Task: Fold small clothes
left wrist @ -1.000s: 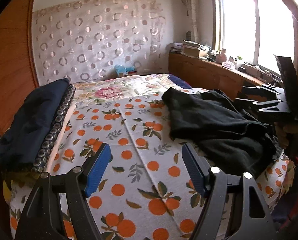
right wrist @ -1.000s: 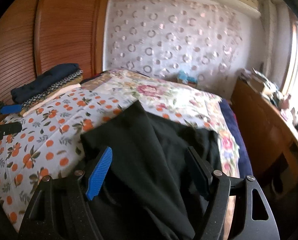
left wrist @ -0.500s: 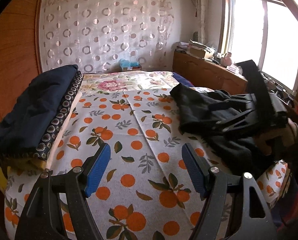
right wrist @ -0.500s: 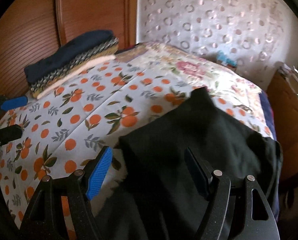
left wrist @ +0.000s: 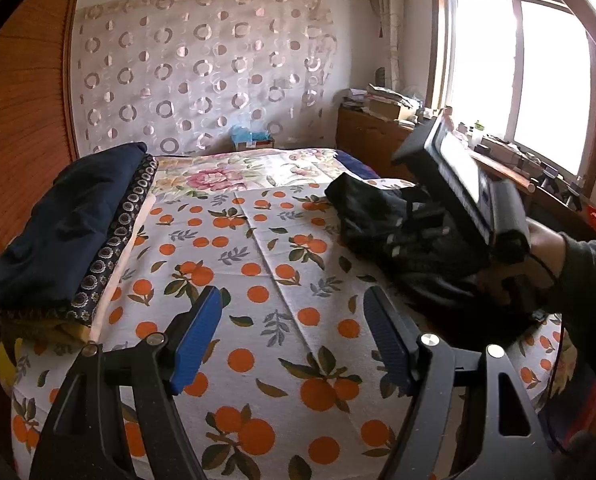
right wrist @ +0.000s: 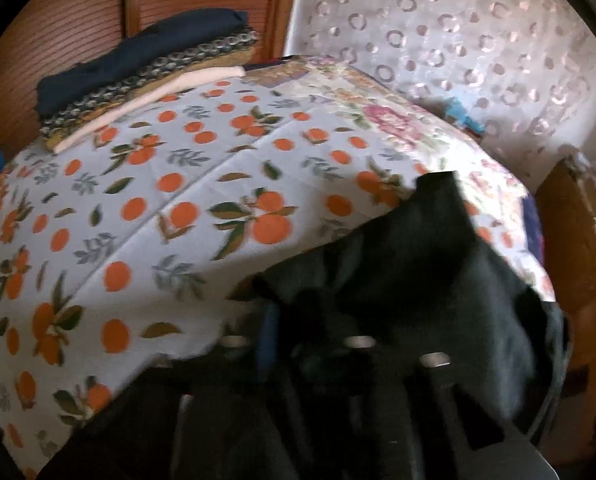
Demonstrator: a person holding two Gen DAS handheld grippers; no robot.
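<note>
The black garment (right wrist: 418, 272) is a soft, matte, crumpled heap of thin cloth with one stiff pointed corner sticking up at 12 o'clock of its mass. It lies on the bed's right side, on the bedspread (left wrist: 282, 320), a quilted white cotton printed with oranges and green leaves, seamed down the middle. In the right wrist view the right gripper (right wrist: 314, 344) sits at 6 o'clock, blurred; its jaws have just been closing and are clenched on a fold of the garment's near edge, cloth bunched between them. A hand (left wrist: 538, 264) in a dark sleeve grips its handle. The left gripper (left wrist: 294, 336) hangs over bare bedspread, jaws released with nothing between the blue ribbed pads; the garment lies at 2 o'clock from it, apart. At 10 o'clock, a stack of folded clothes (left wrist: 70, 232), navy on top, ring-patterned and cream beneath, lies against the ribbed wooden wardrobe (left wrist: 22, 128).
</note>
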